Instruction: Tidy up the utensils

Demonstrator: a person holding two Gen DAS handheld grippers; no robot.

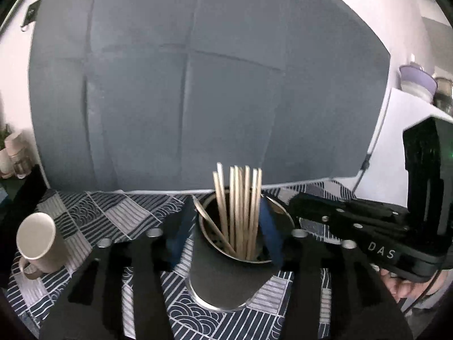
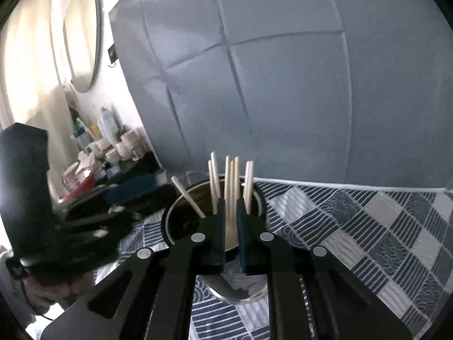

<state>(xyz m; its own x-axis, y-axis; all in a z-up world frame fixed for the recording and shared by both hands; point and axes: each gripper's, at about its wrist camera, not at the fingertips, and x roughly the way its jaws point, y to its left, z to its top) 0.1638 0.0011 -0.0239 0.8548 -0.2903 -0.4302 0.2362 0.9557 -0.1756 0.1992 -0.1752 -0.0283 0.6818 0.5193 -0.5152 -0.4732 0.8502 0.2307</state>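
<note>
Lower centre of frame: metal holder [image 1: 226, 277] with chopsticks [image 1: 240, 212] upright. Left gripper [image 1: 223, 232] straddles holder, jaws wide, probably steadying. Right gripper [image 2: 231, 232] narrow around chopstick bundle, pads apparently clear, guiding it in.

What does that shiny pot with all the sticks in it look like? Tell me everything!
The metal holder is a round, dark grey cylinder with a shiny rim, standing upright on the patterned tablecloth. Its bottom has small holes. Pale wooden chopsticks stand bunched inside, leaning on the rim. The left gripper has its blue pads on either side of it.
</note>
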